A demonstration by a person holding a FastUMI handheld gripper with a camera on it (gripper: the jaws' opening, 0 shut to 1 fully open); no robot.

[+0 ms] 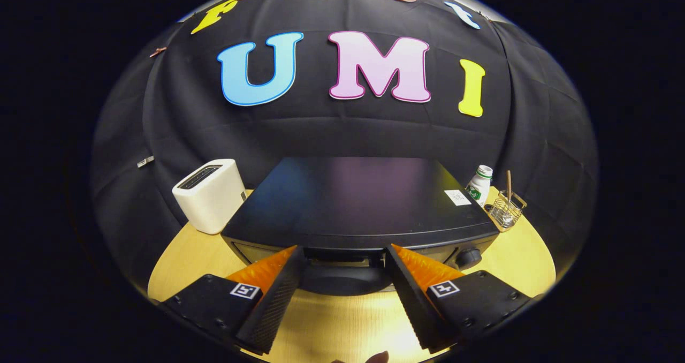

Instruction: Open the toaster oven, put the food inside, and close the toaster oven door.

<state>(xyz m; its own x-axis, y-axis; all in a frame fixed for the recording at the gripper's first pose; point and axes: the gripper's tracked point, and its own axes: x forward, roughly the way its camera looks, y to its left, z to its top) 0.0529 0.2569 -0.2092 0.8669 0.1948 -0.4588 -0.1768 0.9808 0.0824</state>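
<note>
The toaster oven [358, 202] sits on the bench [514, 256] directly ahead of my gripper [345, 258], seen from slightly above so that its broad, dark, glossy top takes most of the space in front of me. Its door handle [342, 280], a dark rounded bar along the upper front, lies in the gap between my two fingers, whose tips reach up to the oven's front edge on either side of it. My fingers [278, 293] stand wide apart and grip nothing; whether the tips touch the oven front I cannot tell. A round knob [469, 257] shows on the front just beyond my right finger, and a small pale sticker [457, 197] lies on the far right corner of the oven's top. Beyond my left finger, just beside the oven's left side, stands a white slot toaster [210, 194]. Off to the right past the oven, a small white bottle with a green label [480, 183] stands on the bench, and next to it a little wire basket [505, 210] with a thin stick standing up in it.
</note>
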